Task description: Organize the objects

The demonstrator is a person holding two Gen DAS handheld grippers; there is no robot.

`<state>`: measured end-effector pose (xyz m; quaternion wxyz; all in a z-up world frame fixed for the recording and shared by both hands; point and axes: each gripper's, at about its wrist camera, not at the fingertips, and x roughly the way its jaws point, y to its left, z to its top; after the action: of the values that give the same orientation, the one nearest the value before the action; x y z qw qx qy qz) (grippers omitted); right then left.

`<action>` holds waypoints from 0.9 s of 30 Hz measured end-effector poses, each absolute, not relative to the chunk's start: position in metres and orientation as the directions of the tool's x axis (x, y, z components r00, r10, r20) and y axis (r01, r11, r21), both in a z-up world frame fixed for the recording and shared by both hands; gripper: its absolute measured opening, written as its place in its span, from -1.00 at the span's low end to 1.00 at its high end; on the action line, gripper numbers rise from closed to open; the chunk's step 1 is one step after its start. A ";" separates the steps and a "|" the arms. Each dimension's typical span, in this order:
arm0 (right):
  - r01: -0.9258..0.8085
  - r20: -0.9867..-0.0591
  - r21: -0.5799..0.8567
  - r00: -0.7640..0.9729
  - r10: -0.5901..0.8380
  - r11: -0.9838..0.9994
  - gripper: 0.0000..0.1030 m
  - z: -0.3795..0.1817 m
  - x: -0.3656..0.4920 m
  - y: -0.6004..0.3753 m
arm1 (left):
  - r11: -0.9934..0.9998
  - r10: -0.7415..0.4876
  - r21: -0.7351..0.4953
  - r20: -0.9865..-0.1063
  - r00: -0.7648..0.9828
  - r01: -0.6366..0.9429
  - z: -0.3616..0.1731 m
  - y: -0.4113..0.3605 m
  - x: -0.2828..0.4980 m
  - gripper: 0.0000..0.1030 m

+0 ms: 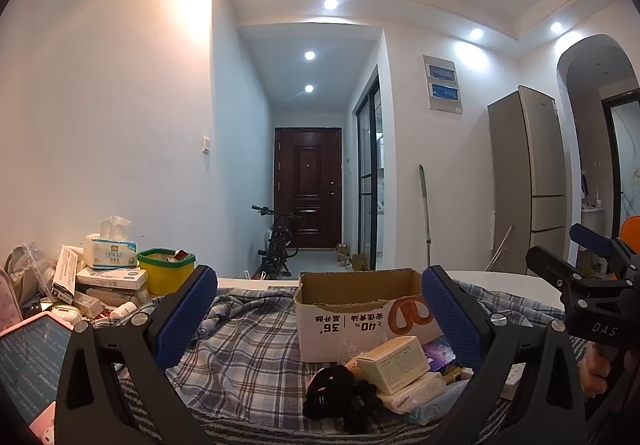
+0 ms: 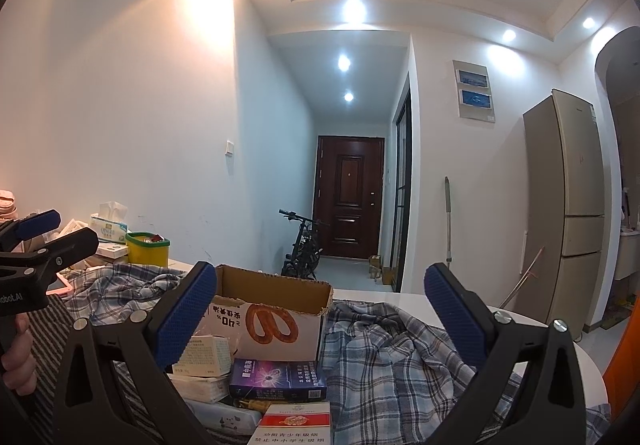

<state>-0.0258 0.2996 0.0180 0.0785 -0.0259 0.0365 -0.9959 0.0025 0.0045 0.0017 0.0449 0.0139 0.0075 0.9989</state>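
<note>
Both grippers sit low over the table, jaws spread wide, nothing held: left gripper (image 1: 320,309), right gripper (image 2: 320,309). Landmark is the carton (image 1: 356,309), open top, upright on the plaid cloth (image 1: 248,341). Just in front of carton: cream box (image 1: 394,363) stacked on a white pack (image 1: 416,391), black plush (image 1: 344,397) beside them to the left, purple box (image 2: 278,379) and red-white box (image 2: 296,423) nearer the right camera. Well left of carton: yellow tub (image 1: 166,271), tissue pack (image 1: 110,247), white boxes (image 1: 112,277), pink phone (image 1: 28,361). Far behind carton: door (image 1: 308,185), bike (image 1: 278,245). Right of carton, against the wall: fridge (image 1: 532,181).
</note>
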 end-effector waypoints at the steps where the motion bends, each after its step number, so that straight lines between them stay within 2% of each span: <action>1: 0.154 0.047 -0.077 -0.986 -0.158 -0.985 1.00 0.018 -0.026 0.300 | -0.996 0.090 0.015 0.031 -0.995 -0.090 0.002 0.004 0.002 1.00; 12: 0.153 0.045 -0.082 -0.987 -0.157 -0.985 1.00 0.018 -0.026 0.298 | -0.996 0.094 0.018 0.067 -0.993 -0.093 0.001 0.006 0.003 1.00; 27: 0.148 0.029 -0.089 -0.988 -0.152 -0.985 1.00 0.019 -0.028 0.298 | -0.996 0.092 -0.009 0.065 -0.994 -0.093 0.002 0.005 0.002 1.00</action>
<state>-0.0277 0.2975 0.0188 0.0753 -0.0177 0.0432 -0.9961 0.0025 0.0048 0.0017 0.0464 0.0324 -0.0061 0.9984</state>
